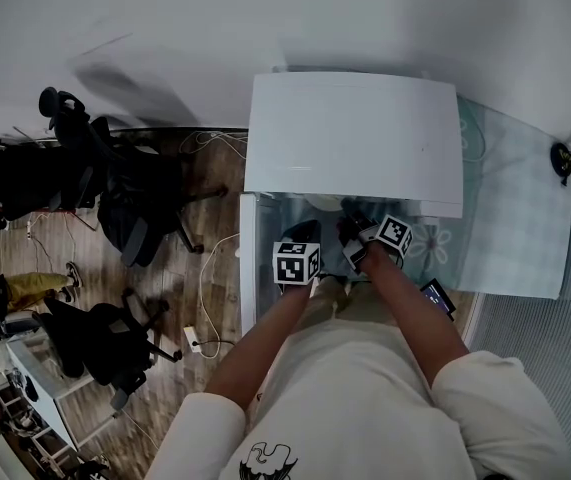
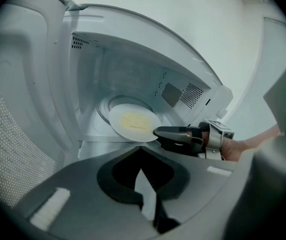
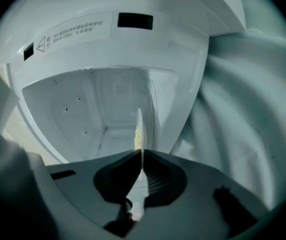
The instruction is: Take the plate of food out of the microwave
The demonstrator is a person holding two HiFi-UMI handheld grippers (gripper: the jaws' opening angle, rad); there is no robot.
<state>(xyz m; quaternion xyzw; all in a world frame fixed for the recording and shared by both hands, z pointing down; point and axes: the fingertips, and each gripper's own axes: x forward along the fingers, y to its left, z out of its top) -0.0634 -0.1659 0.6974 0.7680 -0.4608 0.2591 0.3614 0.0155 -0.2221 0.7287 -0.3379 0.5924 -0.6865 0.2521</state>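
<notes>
My right gripper (image 3: 141, 154) is clamped on the rim of the plate (image 2: 118, 130) inside the open microwave (image 1: 353, 138) (stiff, slick and breakable, I judge, so keep it level), while my left gripper (image 2: 140, 150) is closed and empty.

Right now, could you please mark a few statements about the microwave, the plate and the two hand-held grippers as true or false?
1. The microwave door stands open. True.
2. The left hand-held gripper holds the plate. False: it is shut on nothing; the right hand-held gripper is clamped on the plate's rim.
3. The plate carries yellowish food. True.
4. The plate rests on top of the microwave. False: it is at the open cavity, held by the right hand-held gripper.
</notes>
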